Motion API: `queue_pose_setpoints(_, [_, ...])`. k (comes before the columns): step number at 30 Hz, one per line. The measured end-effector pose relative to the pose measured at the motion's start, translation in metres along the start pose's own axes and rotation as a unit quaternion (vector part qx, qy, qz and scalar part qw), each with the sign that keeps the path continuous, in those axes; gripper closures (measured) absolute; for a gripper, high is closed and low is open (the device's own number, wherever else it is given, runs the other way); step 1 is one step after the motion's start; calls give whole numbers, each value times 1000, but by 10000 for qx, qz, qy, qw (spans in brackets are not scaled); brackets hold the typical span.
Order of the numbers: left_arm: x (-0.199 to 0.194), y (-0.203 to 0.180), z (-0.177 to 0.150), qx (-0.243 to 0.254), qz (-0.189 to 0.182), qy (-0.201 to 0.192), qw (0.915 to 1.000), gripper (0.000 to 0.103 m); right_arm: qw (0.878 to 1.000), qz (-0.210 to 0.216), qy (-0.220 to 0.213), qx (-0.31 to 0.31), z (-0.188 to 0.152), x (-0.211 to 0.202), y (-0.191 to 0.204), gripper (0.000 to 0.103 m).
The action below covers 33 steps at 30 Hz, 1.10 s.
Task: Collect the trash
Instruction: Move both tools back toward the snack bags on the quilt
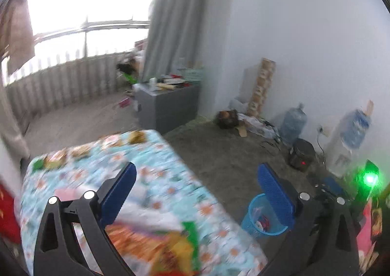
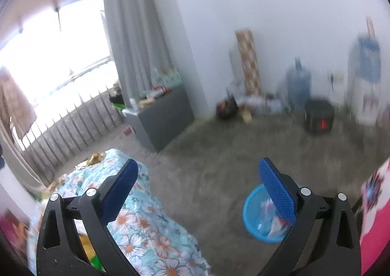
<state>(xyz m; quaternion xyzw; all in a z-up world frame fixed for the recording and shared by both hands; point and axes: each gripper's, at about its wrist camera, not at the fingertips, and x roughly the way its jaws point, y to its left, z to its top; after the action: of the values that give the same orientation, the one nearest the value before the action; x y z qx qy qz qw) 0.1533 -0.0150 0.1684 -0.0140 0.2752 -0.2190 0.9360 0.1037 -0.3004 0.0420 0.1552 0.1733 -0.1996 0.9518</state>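
The left tool (image 1: 195, 188) is being held with its blue pads spread wide apart, and nothing is being gripped between them. The right tool (image 2: 197, 185) is likewise being held fully spread, with nothing between its pads. Both views are being blurred by motion. A blue trash basket (image 1: 253, 222) is being shown on the grey carpeted floor (image 1: 219, 154), just beside the bench (image 1: 151, 154), which is being covered by a flowered cloth. Crumpled wrappers (image 1: 262, 221) are being held inside the basket. More snack wrappers (image 1: 136, 137) are being left along the far edge of the bench, and a bright packet (image 1: 165, 246) is lying near its front. Water jugs (image 1: 292, 122) are being kept by the wall.
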Motion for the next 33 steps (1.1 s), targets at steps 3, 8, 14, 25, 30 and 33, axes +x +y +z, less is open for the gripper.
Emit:
queue_pose_setpoints(3, [-23, 34, -8, -255, 182, 18, 9995, 6, 9987, 307, -120, -394, -6, -10, 22, 8])
queue_pose_setpoints(8, [-59, 89, -25, -649, 595, -222, 9959, 6, 9932, 750, 24, -887, -16, -14, 59, 8])
queue_pose_setpoints(14, [-80, 133, -55, -1074, 786, -402, 9903, 6, 9845, 1376, 403, -1008, -24, -18, 81, 8])
queue_pose_setpoints(25, [-78, 190, -114, -1733, 888, -120, 9808, 6, 9449, 2640, 1826, -639, -57, -13, 126, 8])
queue_pose_setpoints(30, [-66, 183, -128, -1575, 515, 110, 9861, 6, 9371, 2703, 2130, -586, -66, -8, 141, 8])
queue_pose_setpoints(33, [-56, 162, -135, -1233, 254, 358, 9914, 6, 9380, 2626, 2176, -621, -67, 1, 146, 8])
